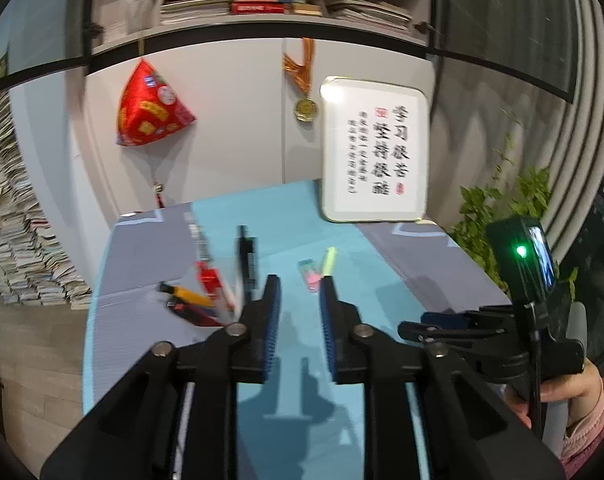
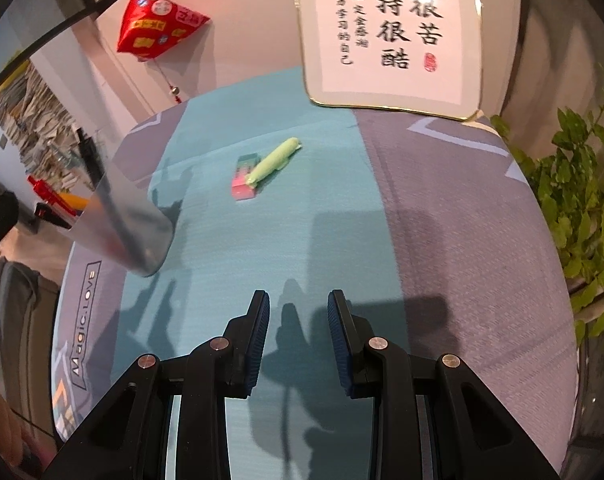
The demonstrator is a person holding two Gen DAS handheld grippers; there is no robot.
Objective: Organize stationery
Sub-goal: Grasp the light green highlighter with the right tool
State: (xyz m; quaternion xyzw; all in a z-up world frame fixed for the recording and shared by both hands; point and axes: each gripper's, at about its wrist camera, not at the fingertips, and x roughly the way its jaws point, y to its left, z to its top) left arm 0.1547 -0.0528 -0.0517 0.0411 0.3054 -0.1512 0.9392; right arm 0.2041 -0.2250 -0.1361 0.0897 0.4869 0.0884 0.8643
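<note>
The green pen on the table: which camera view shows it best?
The right wrist view: the green pen appears large and whole there, one end lying over the pink eraser. In the left wrist view it is small, blurred and partly hidden behind a finger.

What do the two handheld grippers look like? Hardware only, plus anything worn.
The left gripper and right gripper match: black linkage arms with silver pivot pins and blue ribbed pads. The right unit carries a small screen with a green LED and a black cable. Pink sleeve.
</note>
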